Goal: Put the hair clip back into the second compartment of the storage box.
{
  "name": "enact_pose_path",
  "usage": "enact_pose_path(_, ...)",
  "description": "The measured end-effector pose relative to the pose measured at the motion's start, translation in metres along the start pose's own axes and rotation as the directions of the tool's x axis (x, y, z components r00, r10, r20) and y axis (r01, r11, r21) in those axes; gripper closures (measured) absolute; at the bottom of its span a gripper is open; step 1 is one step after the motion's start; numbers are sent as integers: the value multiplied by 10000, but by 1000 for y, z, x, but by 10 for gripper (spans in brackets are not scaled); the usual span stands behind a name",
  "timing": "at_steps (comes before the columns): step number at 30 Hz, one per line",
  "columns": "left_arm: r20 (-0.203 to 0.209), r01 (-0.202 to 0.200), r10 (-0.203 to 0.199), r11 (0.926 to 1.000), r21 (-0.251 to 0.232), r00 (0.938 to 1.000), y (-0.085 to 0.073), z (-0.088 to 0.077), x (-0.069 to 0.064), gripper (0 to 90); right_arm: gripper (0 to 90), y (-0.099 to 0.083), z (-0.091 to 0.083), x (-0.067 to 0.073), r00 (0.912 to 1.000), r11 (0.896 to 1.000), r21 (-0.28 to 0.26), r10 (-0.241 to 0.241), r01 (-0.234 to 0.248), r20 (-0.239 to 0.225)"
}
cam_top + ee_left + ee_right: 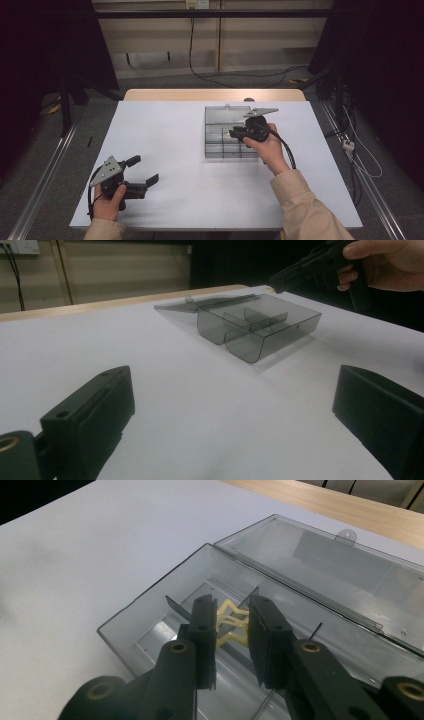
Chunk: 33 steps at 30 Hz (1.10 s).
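A clear smoky plastic compartment box [220,131] lies open right of the table's middle, its lid [345,567] folded flat behind it. My right gripper [233,134] hovers over the box's compartments. In the right gripper view its jaws [232,606] are shut on a small pale yellow piece [231,629], held above a divider of the box [145,622]. My left gripper [146,169] rests low near the front left of the table, open, with nothing between its jaws [235,405]. From the left gripper view the box [260,325] and the right gripper [300,272] show farther off.
The white table top [165,130] has a wooden strip [210,95] along its far edge. Black stands and cables sit on the floor beyond and at both sides. A cable trails from each gripper.
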State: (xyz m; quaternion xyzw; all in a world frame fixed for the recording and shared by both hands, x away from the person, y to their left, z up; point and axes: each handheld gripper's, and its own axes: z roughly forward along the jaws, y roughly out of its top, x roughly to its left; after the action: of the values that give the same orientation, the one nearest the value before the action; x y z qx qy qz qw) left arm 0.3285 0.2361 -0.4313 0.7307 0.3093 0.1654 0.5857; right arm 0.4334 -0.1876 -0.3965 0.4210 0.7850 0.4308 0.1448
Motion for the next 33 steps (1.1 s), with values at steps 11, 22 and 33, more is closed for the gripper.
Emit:
enact_pose_path(11,-10,-66,66,10000,42,10000,0,0,1,30,738,1,6,1,9999,9999,78,-121,121,-19)
enact_pose_path(22,-7,-30,30,10000,37,10000,0,0,1,30,738,0,13,-2,10000,9998,179,-10,11,-32)
enact_pose_path(33,5,-25,25,10000,49,10000,0,0,1,30,738,3,18,-5,10000,9999,138,10,-10,61)
